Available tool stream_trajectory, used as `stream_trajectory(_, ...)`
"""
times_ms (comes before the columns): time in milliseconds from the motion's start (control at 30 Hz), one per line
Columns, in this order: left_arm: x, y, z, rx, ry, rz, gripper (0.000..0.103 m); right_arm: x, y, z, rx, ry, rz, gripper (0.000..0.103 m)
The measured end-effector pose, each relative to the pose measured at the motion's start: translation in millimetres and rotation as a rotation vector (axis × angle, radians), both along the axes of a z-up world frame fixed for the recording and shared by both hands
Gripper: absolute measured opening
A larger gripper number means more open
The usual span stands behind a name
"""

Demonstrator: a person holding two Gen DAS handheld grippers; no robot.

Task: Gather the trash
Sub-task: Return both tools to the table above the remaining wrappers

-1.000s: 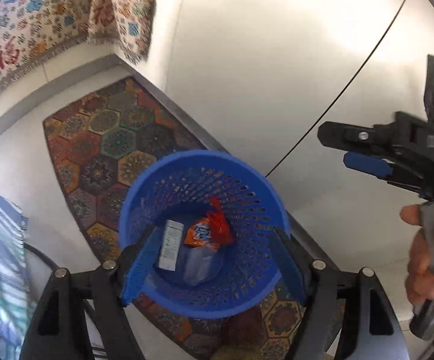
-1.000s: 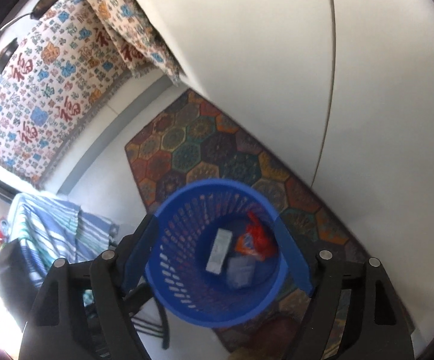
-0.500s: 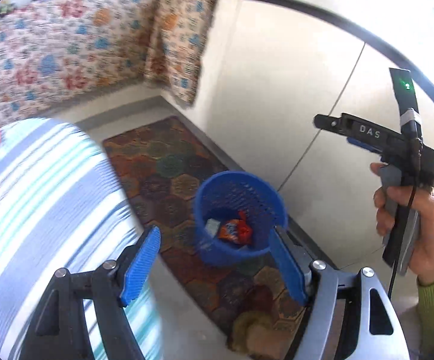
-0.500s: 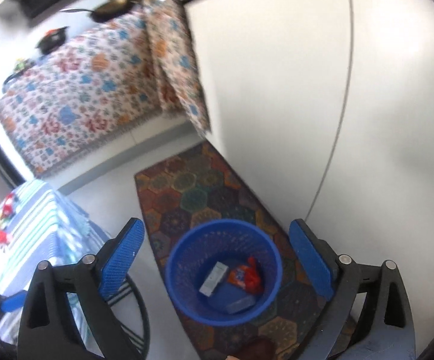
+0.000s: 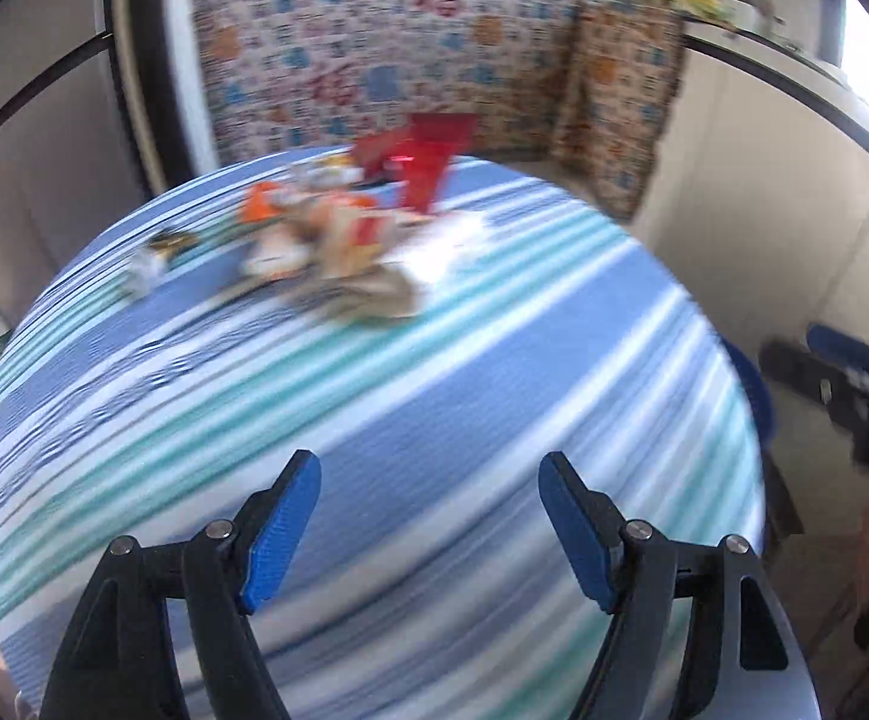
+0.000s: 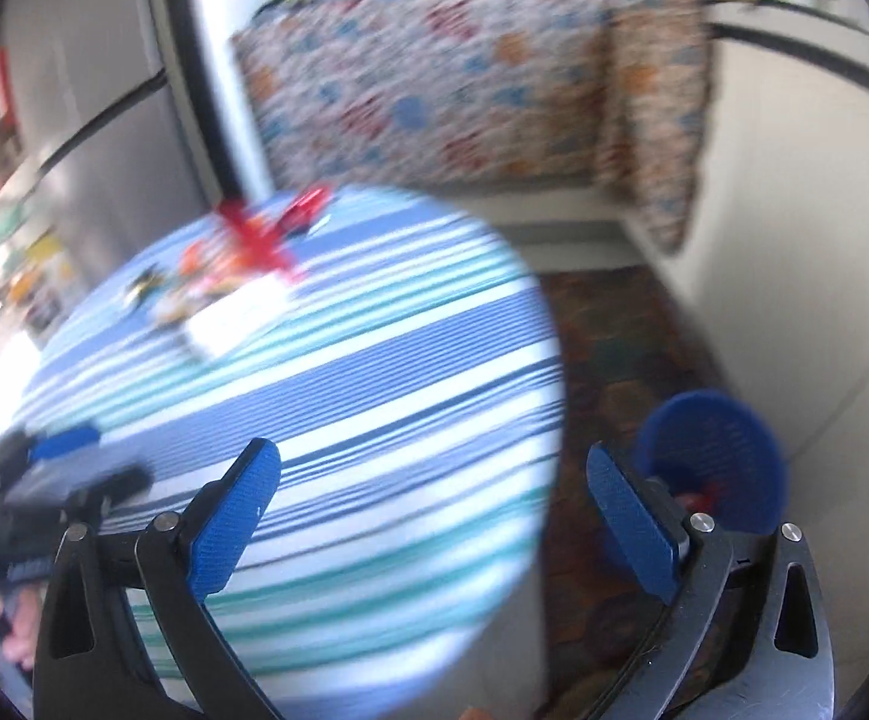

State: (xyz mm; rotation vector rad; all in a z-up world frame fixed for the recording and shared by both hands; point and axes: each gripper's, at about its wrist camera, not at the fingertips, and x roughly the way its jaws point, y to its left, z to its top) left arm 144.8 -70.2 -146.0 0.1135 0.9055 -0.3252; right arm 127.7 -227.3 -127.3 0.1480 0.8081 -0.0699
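A blurred pile of wrappers and crumpled paper [image 5: 338,240] lies on the far side of a round table with a blue-striped cloth [image 5: 374,420]; a red wrapper [image 5: 428,162] stands behind it. The same trash pile [image 6: 218,282] shows in the right wrist view. My left gripper [image 5: 428,468] hangs open over the near part of the cloth with nothing between its fingers. My right gripper [image 6: 432,456] is over the table's right edge, its jaws opening and empty. The blue basket [image 6: 716,456] stands on the floor right of the table, something red inside.
A patterned rug [image 6: 614,348] lies under the basket beside white cabinet doors [image 6: 794,240]. A counter draped in flowered cloth [image 5: 404,60] runs behind the table. Grey appliance doors [image 6: 74,120] stand at the left. A hand holding the left gripper shows at the right wrist view's lower left.
Both grippers have swung up and away from the basket to the striped table. The right jaws have spread wider. The basket has slid to the lower right of the views.
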Motion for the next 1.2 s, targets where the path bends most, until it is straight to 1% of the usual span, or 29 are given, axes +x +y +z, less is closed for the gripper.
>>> stream_trajectory(100,23,43,-11,0.019,0.019,0.091,0.077,23,44,-21,-0.02,0.059,0.018,0.102)
stream_trajectory(167,35,62,-17,0.025,0.025,0.135,0.077,44,64,-36,-0.018,0.106,0.005,0.102)
stream_trajectory(267,55,86,-24,0.013,0.037,0.186,0.077,67,83,-49,-0.016,0.151,-0.05,0.102)
stream_trajectory(367,69,100,-30,0.005,0.051,0.217,0.077,88,98,-58,-0.046,0.167,-0.082,0.102)
stream_trajectory(400,70,99,-30,0.005,0.043,0.223,0.077,92,103,-61,-0.048,0.174,-0.088,0.103)
stream_trajectory(467,76,96,-30,0.02,0.025,0.227,0.077,106,110,-65,-0.092,0.16,-0.117,0.103)
stream_trajectory(567,78,92,-30,0.045,0.001,0.228,0.078,122,113,-66,-0.077,0.16,-0.108,0.103)
stream_trajectory(633,82,92,-31,0.041,0.004,0.231,0.081,127,111,-65,-0.074,0.159,-0.113,0.103)
stream_trajectory(1200,88,93,-33,0.036,0.005,0.227,0.084,125,113,-68,-0.076,0.157,-0.115,0.103)
